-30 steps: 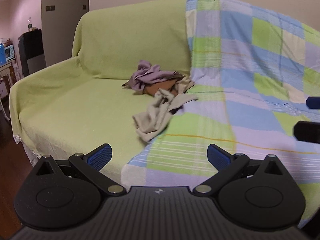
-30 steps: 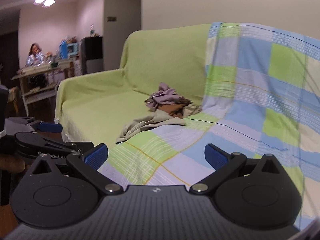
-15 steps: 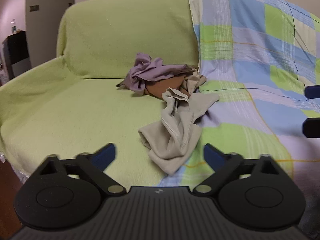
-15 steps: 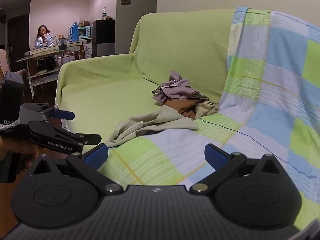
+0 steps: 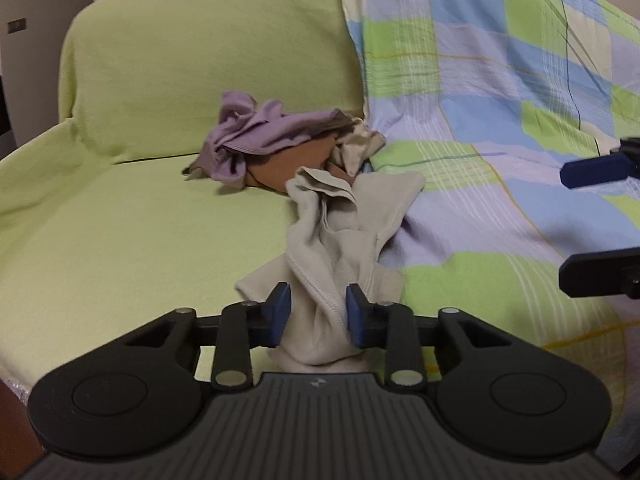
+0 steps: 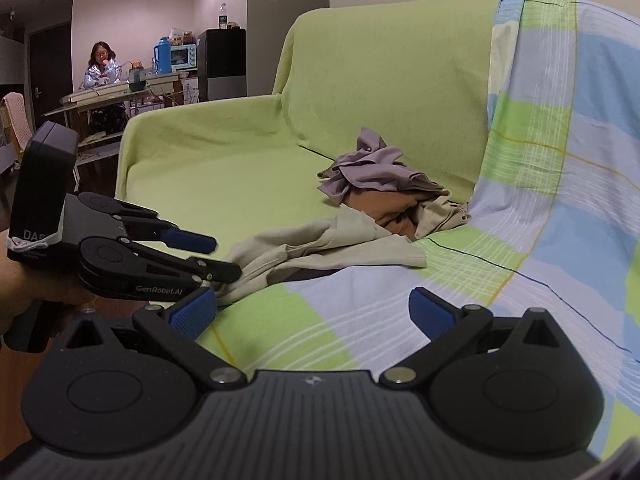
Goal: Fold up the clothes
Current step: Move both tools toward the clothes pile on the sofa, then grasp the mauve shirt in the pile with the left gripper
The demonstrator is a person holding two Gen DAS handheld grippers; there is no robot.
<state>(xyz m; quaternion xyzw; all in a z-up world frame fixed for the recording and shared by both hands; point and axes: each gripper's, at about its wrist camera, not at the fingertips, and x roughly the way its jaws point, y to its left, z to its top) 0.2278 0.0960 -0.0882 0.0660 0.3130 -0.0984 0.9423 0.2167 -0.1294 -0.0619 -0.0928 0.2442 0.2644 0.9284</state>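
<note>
Right wrist: green-covered sofa (image 6: 224, 184), checked sheet (image 6: 560, 184)

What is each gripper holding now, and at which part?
The left gripper pinches the beige garment at its bunched near end. The right gripper is open and holds nothing.

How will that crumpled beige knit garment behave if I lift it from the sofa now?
The crumpled beige knit garment will probably hang limp: it already lies in soft folds. The left gripper pinches only its near end, so the rest should trail. Its far end touches the purple and brown clothes pile, which might get dragged.
</note>
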